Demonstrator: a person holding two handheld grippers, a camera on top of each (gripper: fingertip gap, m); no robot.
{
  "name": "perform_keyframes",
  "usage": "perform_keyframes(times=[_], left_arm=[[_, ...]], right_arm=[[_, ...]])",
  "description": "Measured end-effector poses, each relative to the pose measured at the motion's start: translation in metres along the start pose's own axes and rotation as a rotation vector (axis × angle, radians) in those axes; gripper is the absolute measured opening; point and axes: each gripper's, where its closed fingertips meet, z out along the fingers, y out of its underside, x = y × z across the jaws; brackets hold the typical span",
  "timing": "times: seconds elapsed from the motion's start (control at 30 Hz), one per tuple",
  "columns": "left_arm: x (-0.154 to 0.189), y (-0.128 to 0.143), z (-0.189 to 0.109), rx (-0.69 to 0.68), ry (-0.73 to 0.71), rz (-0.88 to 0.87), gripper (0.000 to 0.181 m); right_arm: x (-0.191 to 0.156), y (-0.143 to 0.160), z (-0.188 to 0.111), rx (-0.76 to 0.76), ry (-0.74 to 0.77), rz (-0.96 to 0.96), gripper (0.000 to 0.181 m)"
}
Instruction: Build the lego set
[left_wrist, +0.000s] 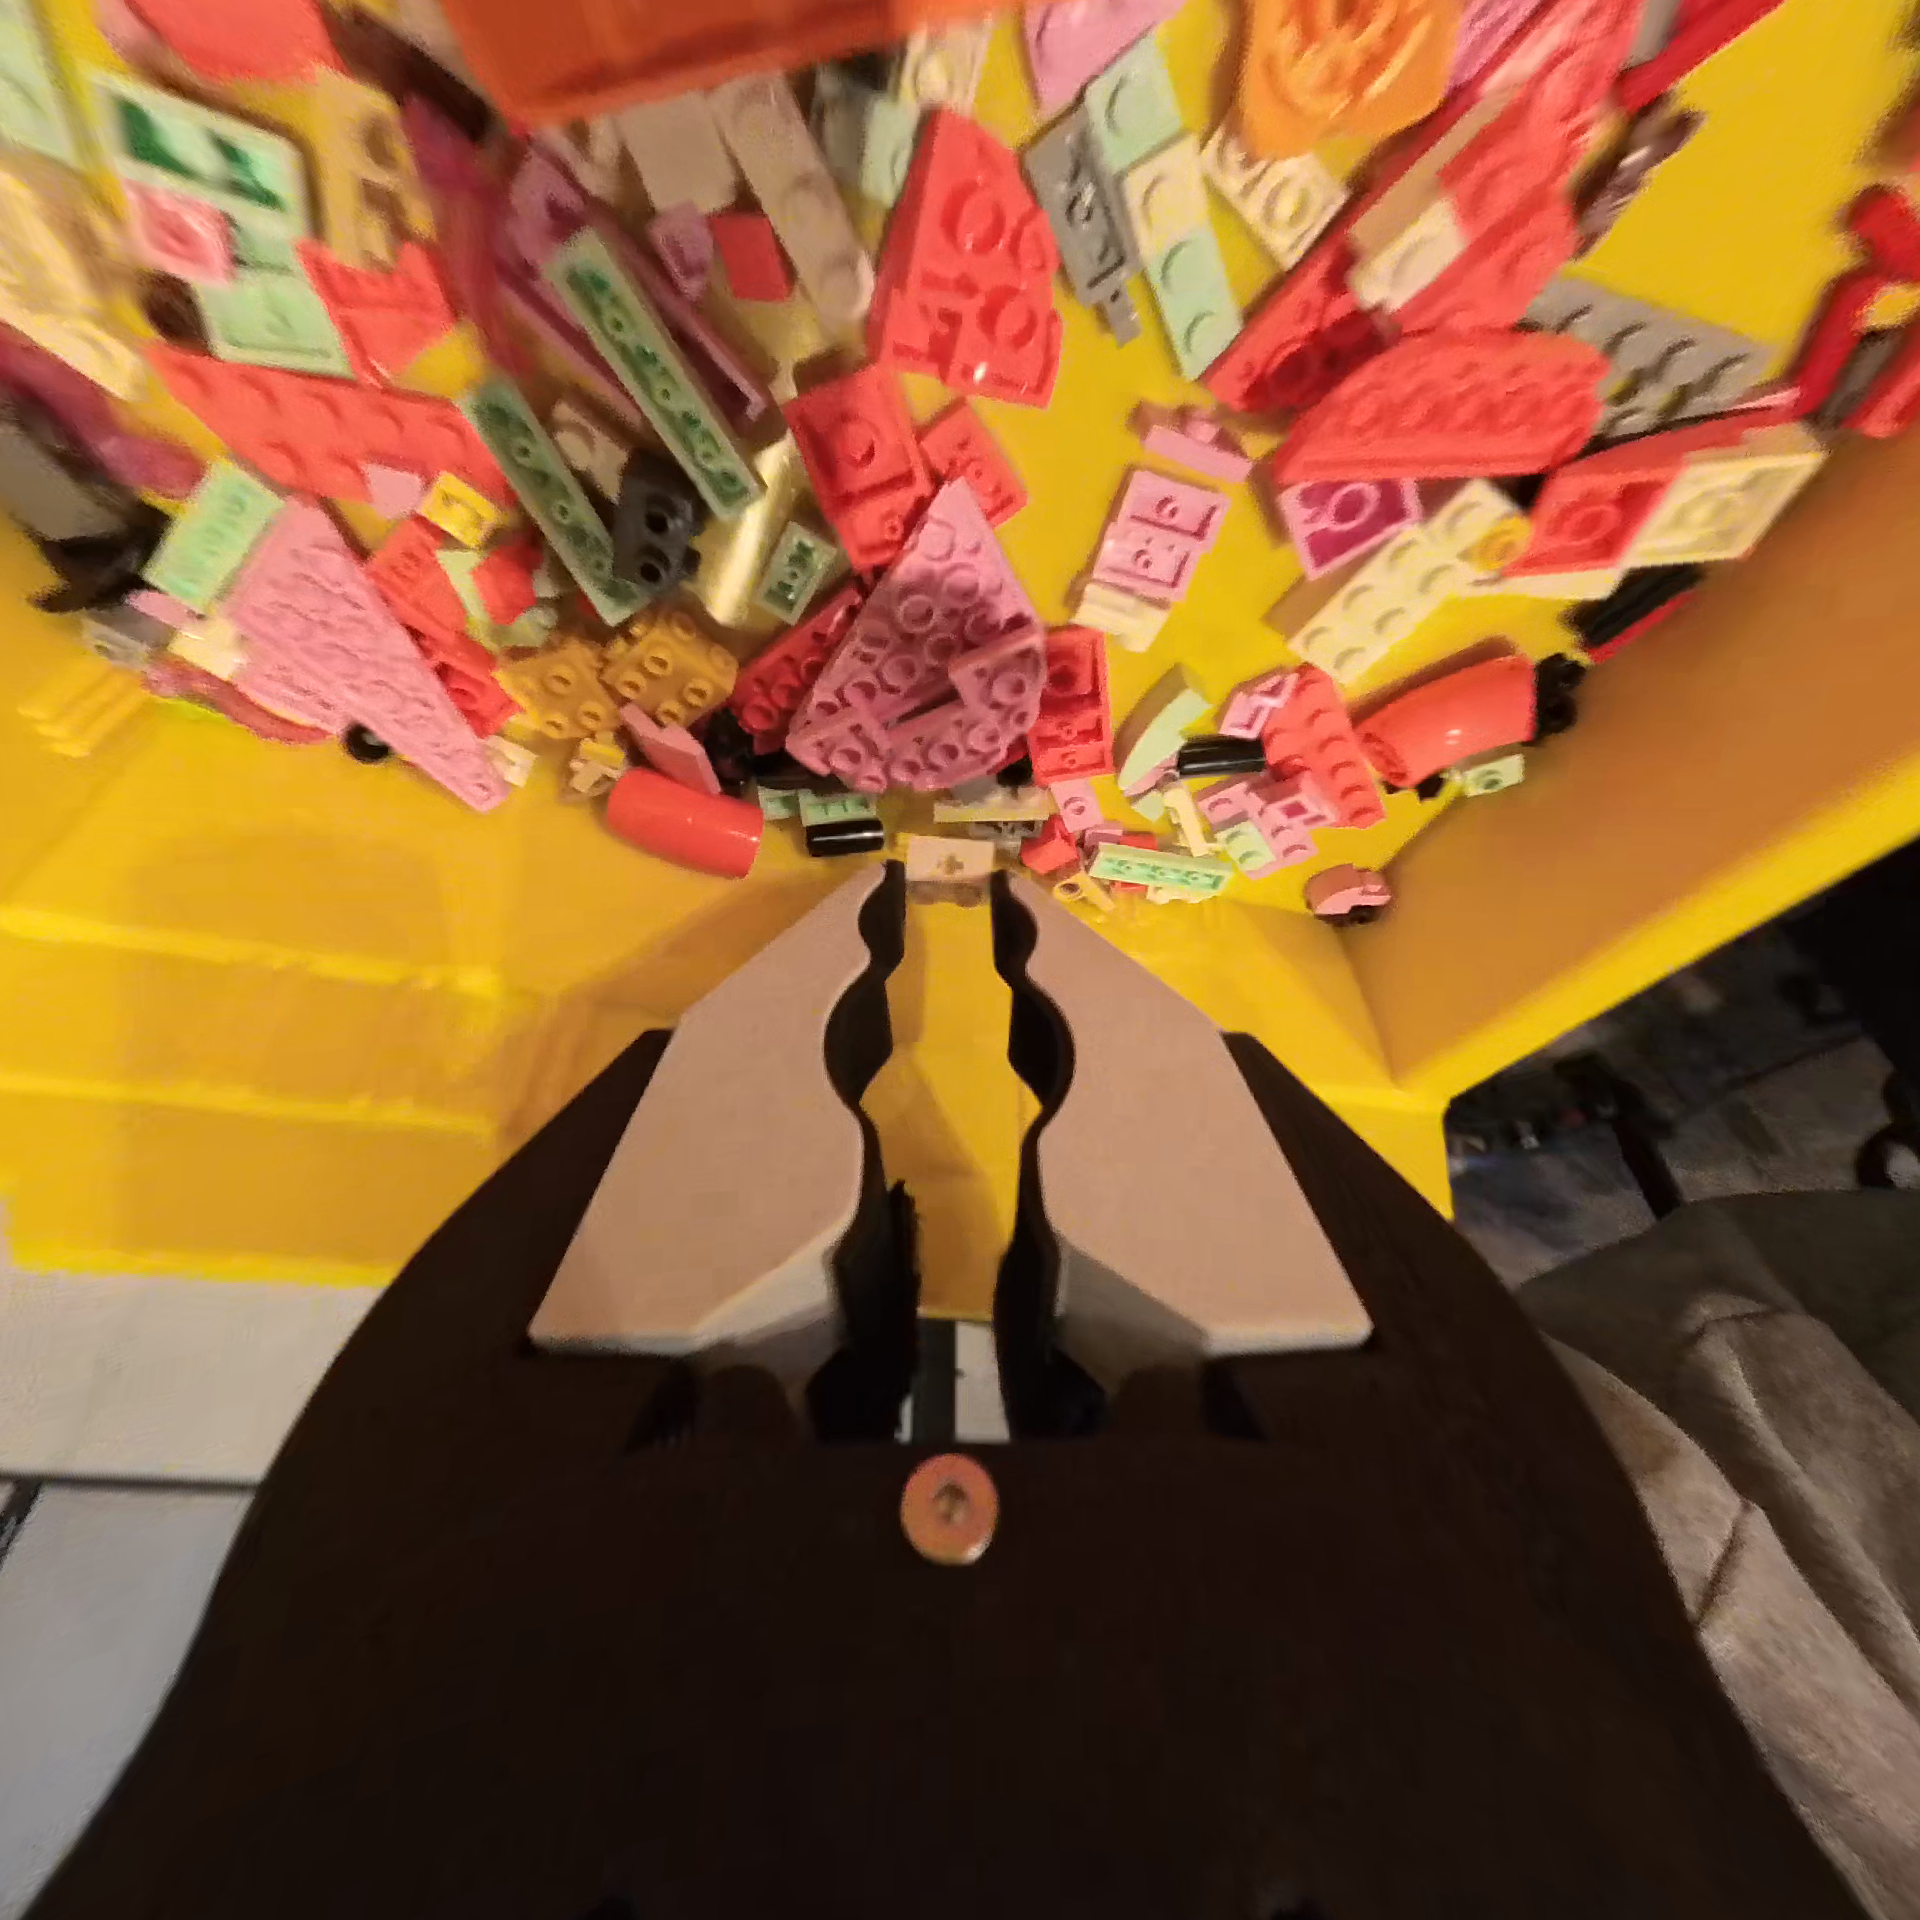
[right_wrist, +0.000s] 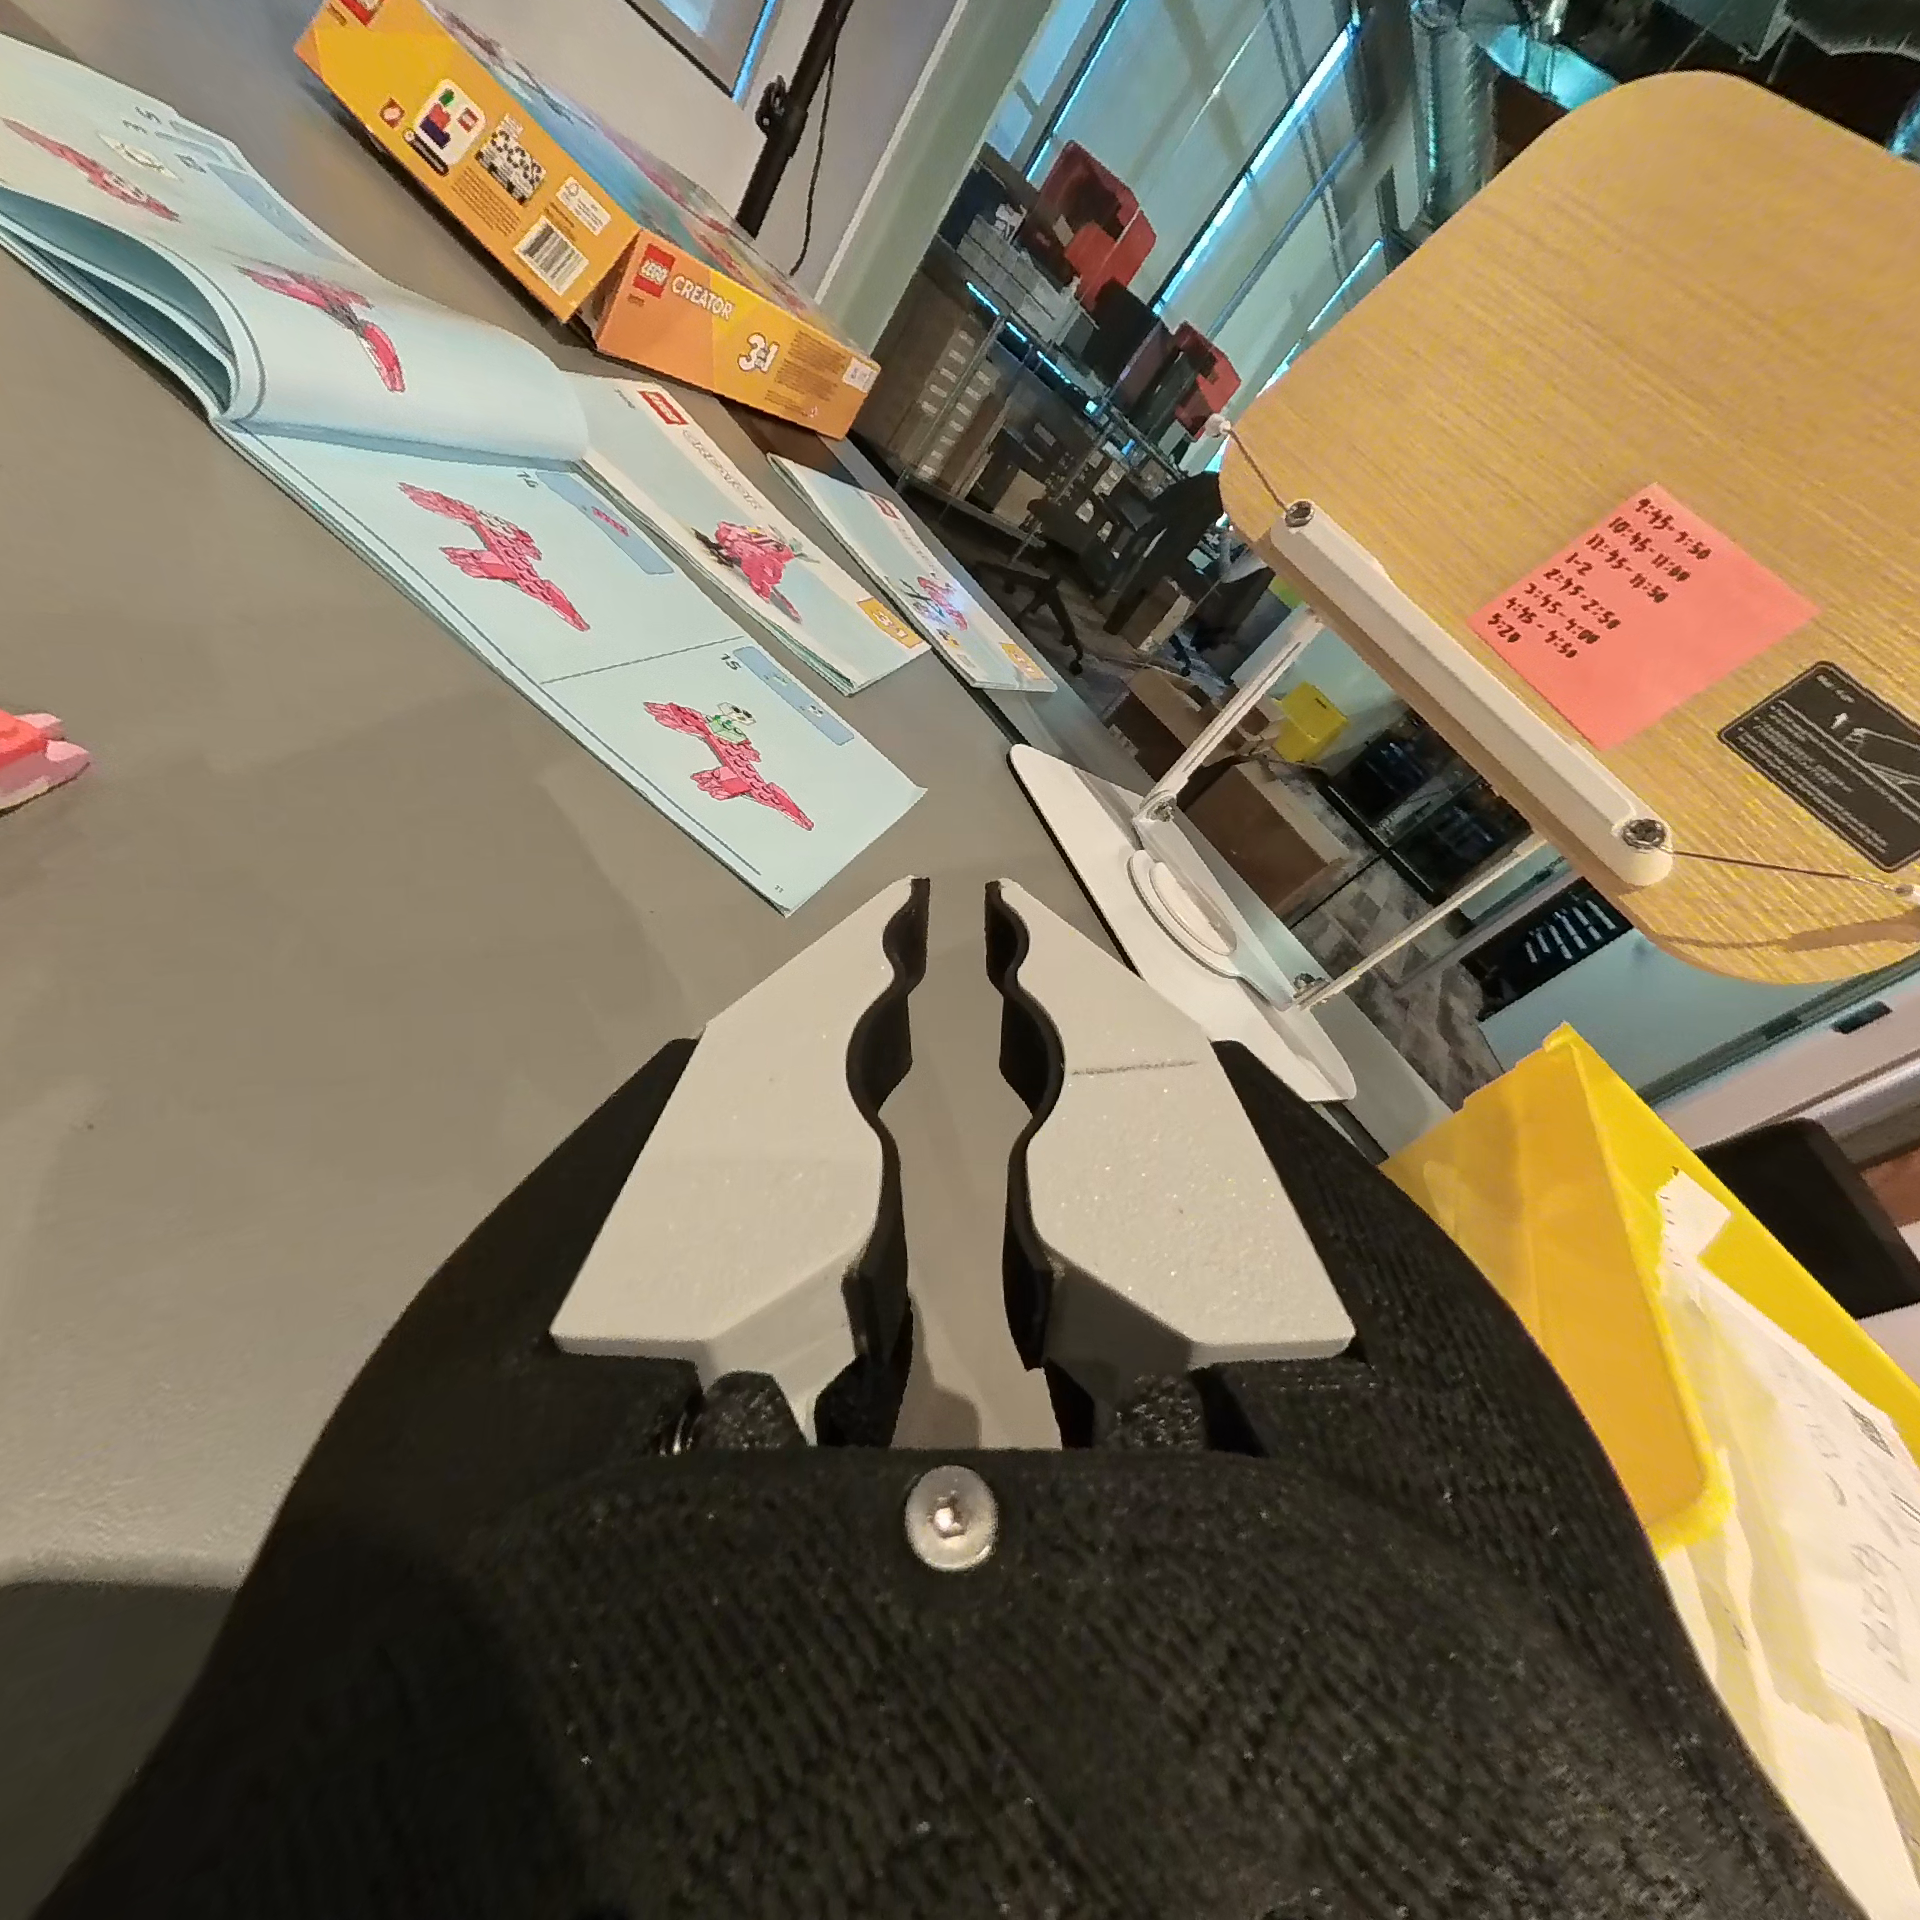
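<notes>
In the left wrist view my left gripper (left_wrist: 943, 875) reaches into a yellow bin (left_wrist: 312, 987) of loose Lego pieces. Its tips pinch a small cream piece (left_wrist: 948, 860) at the near edge of the pile. A pink wedge plate (left_wrist: 920, 675) lies just beyond it, and a coral rounded piece (left_wrist: 684, 823) lies to the left. In the right wrist view my right gripper (right_wrist: 956, 888) hovers over the grey table (right_wrist: 312, 1039), its jaws a narrow gap apart and empty. An open instruction booklet (right_wrist: 582, 623) lies ahead of it. A small pink partial build (right_wrist: 31, 753) sits at the left edge.
The orange Lego box (right_wrist: 644, 249) lies at the table's far side, with two more booklets (right_wrist: 935, 603) near it. A wooden stand with a pink sticky note (right_wrist: 1621, 613) rises on the right on a white base (right_wrist: 1164, 883). A yellow bin (right_wrist: 1558, 1247) with papers is at the lower right. My hands' fingertips stand some 55 cm from each other. The pink sticky note (right_wrist: 1621, 613) lies around 30 cm away from my right fingertips.
</notes>
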Motion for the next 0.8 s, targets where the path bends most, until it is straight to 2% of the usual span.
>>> perform_keyframes(times=[0.1,0.3,0.43,0.57,0.8], left_arm=[[0.005,-0.016,-0.029,0.175,-0.036,0.107,0.016],[0.027,-0.047,-0.112,0.582,-0.137,0.324,0.016],[0.052,-0.076,-0.152,0.725,-0.232,0.488,0.016],[0.081,-0.110,-0.166,0.687,-0.263,0.635,0.016],[0.108,-0.184,-0.174,0.444,-0.306,0.792,0.016]], right_arm=[[-0.001,0.000,0.000,-0.001,-0.001,-0.006,0.008],[0.004,0.004,0.002,-0.020,0.016,0.002,0.008],[0.005,0.004,0.002,-0.020,0.025,0.000,0.008],[0.009,0.004,0.003,-0.024,0.043,0.004,0.008],[0.016,0.002,0.000,-0.001,0.072,0.032,0.008]])
